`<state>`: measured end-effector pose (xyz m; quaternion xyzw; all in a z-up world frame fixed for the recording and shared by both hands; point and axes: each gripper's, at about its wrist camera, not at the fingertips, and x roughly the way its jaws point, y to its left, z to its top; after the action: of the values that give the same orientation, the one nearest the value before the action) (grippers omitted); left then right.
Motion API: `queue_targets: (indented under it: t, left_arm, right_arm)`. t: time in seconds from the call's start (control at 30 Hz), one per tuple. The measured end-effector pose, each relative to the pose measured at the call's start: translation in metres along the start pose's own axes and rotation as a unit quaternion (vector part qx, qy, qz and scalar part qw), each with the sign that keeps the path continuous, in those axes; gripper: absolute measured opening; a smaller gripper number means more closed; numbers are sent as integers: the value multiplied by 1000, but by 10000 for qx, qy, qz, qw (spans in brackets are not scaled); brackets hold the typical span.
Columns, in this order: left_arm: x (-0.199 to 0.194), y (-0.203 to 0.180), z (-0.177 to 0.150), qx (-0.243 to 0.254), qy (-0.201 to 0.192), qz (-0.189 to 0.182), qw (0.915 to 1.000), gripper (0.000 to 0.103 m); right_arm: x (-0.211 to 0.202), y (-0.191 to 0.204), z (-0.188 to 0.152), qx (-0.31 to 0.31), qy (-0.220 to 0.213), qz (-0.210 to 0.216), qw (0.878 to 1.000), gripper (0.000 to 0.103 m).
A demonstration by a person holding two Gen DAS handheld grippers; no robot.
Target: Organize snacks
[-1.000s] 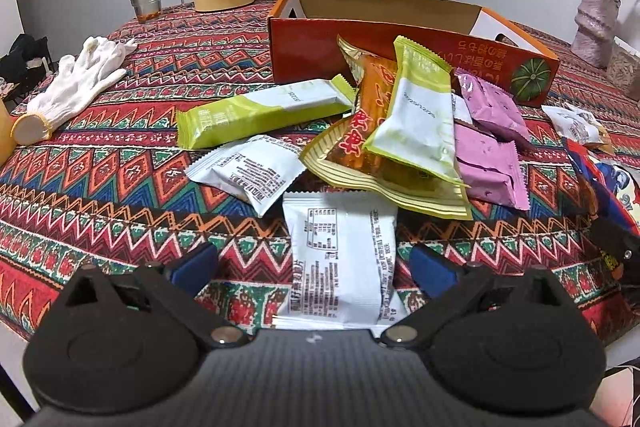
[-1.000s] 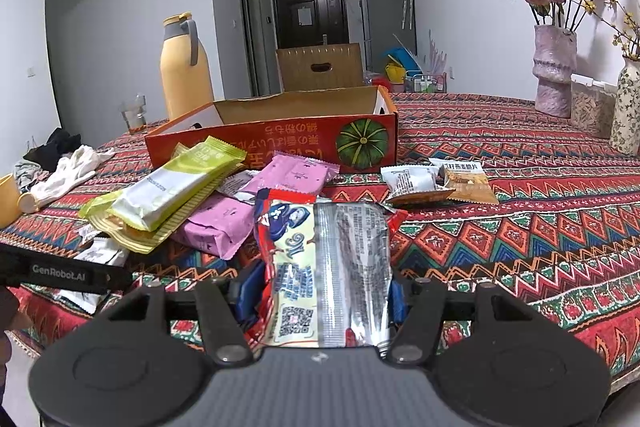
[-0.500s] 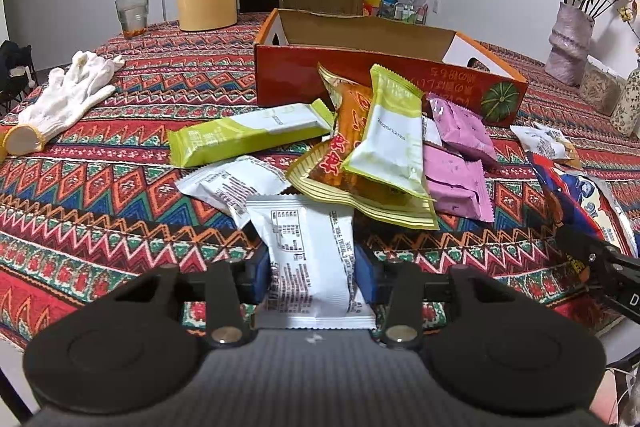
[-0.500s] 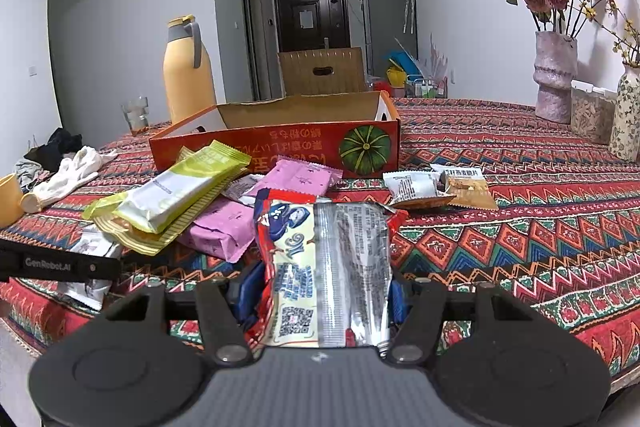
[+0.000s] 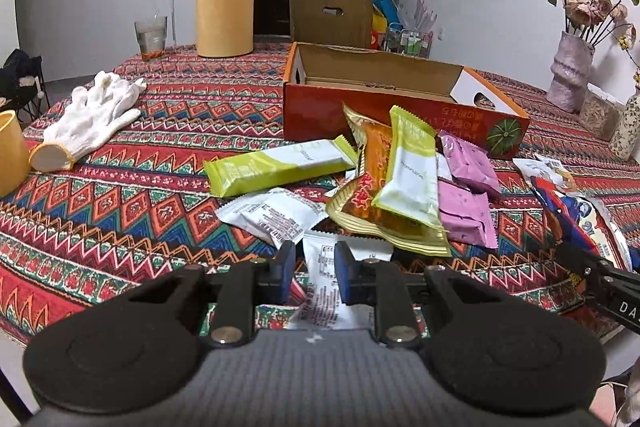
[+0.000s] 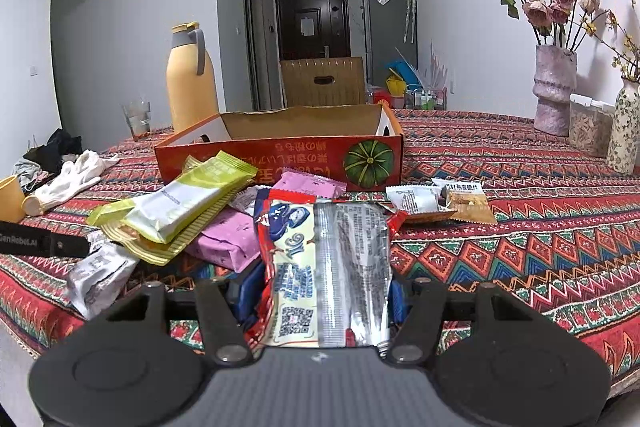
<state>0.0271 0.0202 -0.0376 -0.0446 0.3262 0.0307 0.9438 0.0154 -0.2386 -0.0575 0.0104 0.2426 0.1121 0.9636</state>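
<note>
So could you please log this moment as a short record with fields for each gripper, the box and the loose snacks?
left gripper: shut on white printed packet
right gripper: shut on red and silver snack bag
orange box: open, no snacks visible inside from these angles
loose snacks: green bar, pink packets, orange-gold pack piled in front of the box
table: patterned cloth

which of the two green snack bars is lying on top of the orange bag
The right-hand green bar, propped on the orange bag; the other green bar lies flat on the tablecloth.
</note>
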Motion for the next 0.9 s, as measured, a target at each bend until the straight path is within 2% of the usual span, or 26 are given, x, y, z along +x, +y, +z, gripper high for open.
queue_targets:
  t: [0.07,0.1,0.17,0.2,0.27,0.43,0.5,0.57,0.9]
  left_arm:
    - [3,-1,-2,4,77,-28,10000,26]
    - [4,-2,-3,26,104,-61,9999,33]
    - [6,-6,-5,62,128,-158,9998,55]
    - [7,-8,-6,101,138,-168,9997,60]
    - [12,-11,-7,118,215,-242,9994,63]
    - [28,-15,-13,161,472,-247,9984,61]
    - [27,-15,-14,196,432,-223,9986,45]
    - [26,-14,-14,170,411,-253,9987,42]
    - [4,-1,-9,147,129,-152,9997,41]
  right_arm:
    - [0,2,1,-29,8,3,10000,60]
    - [1,3,1,-40,13,4,10000,60]
    - [1,3,1,-48,19,2,10000,60]
    - [1,3,0,-50,20,-1,10000,60]
    - [1,3,0,-55,26,-4,10000,60]
    - [2,1,-1,-44,55,-21,10000,60]
    - [2,1,-1,-41,65,-21,10000,60]
    - [3,2,-1,-40,75,-15,10000,60]
    - [0,4,-1,-66,46,-5,10000,60]
